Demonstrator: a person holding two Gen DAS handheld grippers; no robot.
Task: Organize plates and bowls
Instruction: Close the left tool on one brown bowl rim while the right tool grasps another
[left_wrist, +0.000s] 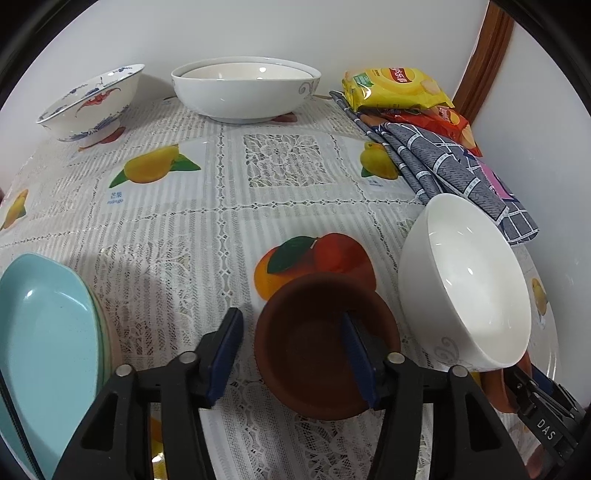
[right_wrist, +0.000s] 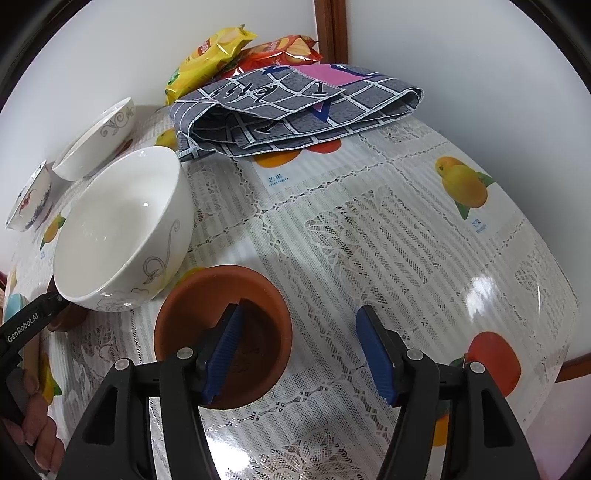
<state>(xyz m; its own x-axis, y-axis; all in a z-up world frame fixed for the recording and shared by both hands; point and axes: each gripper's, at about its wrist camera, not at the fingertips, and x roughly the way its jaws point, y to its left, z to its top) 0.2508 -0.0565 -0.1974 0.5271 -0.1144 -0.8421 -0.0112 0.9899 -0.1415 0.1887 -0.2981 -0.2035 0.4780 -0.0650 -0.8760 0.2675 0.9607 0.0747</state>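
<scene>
blue-padded and black-framed, the left gripper stands with jaws spread wide, its right finger inside a brown clay dish and its left finger on the outside, neither pad pressed to the rim. the right gripper is likewise open, its left finger dipping into a second brown clay dish while its right finger hangs over bare lace-print tablecloth. just beside both tools, a plain white bowl sits tilted, its rim towards the cameras. to the left gripper's left lies a stack of pale blue plates. farther ahead of it, against the wall, a wide white serving bowl holds another white dish, with a blue-and-red painted bowl to its left. ahead of the right gripper rest a folded grey checked cloth and yellow and red snack bags.
</scene>
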